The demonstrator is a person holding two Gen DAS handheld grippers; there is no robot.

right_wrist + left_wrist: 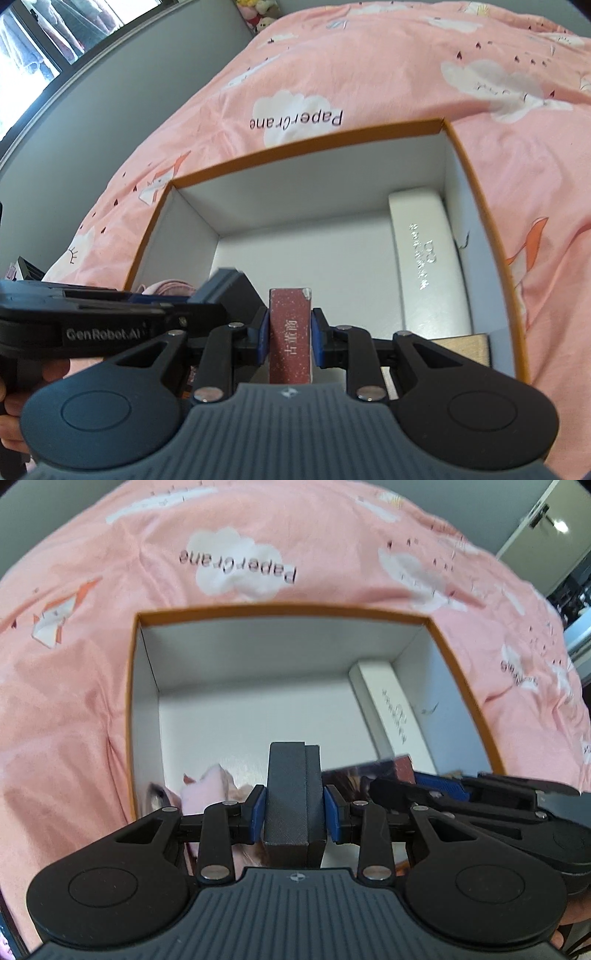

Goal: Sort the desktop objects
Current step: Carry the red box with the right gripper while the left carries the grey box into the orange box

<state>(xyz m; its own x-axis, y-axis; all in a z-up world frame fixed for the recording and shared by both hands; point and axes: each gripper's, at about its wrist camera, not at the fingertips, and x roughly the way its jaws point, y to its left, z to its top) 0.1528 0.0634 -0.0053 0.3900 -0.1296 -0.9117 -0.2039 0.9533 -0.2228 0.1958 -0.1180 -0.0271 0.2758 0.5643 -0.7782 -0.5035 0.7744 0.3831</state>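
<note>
Left gripper (294, 808) clamped on dark grey box (291, 794), box upright between blue pads (258, 812), poking out past fingertips, above open orange-rimmed box (280, 610) on pink bedspread (74, 701). Right gripper (289, 332) just beside, clamped on dark red carton (290, 332) with white characters, upright between pads. White case (428, 258) lies inside box along right wall, well beyond both grippers.
</note>
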